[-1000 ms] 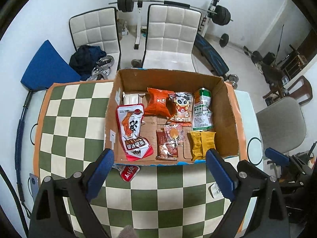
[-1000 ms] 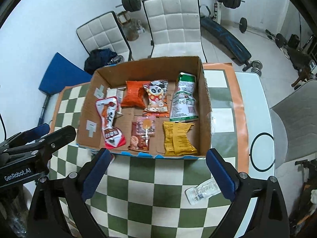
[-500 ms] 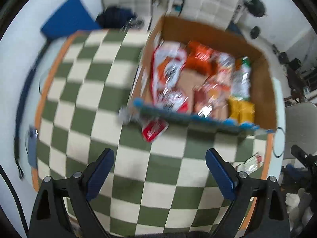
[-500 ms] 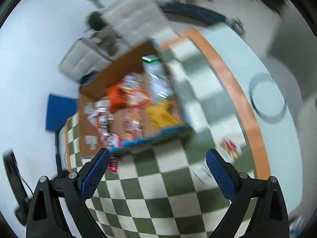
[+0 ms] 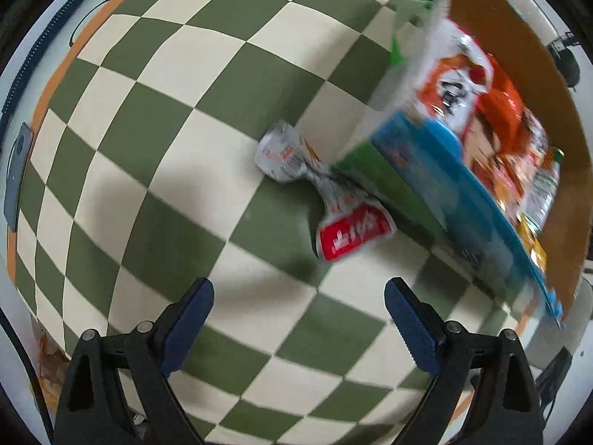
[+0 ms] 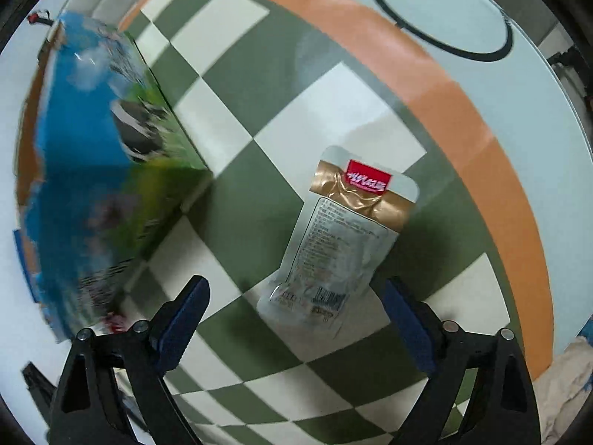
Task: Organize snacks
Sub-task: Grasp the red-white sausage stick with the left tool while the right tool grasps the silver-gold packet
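A silver snack packet with a red label point(image 5: 326, 193) lies on the checkered cloth against the front wall of the cardboard box point(image 5: 437, 193). My left gripper point(image 5: 298, 319) is open and empty, low over the cloth just in front of it. A second packet, clear with a gold and red top point(image 6: 341, 244), lies on the cloth right of the box point(image 6: 96, 170). My right gripper point(image 6: 292, 319) is open and empty, its fingers either side of that packet's near end. Several snacks point(image 5: 493, 111) fill the box.
The green and cream checkered cloth point(image 5: 155, 118) has an orange border point(image 6: 437, 85) and lies on a pale glass table point(image 6: 537, 85). A grey flat device point(image 5: 15, 170) lies at the cloth's left edge. The box wall stands close to both grippers.
Both grippers have dropped from high above the box to just over the cloth. The left has closed in on the red-label packet, the right on the gold-top packet. Both stay open.
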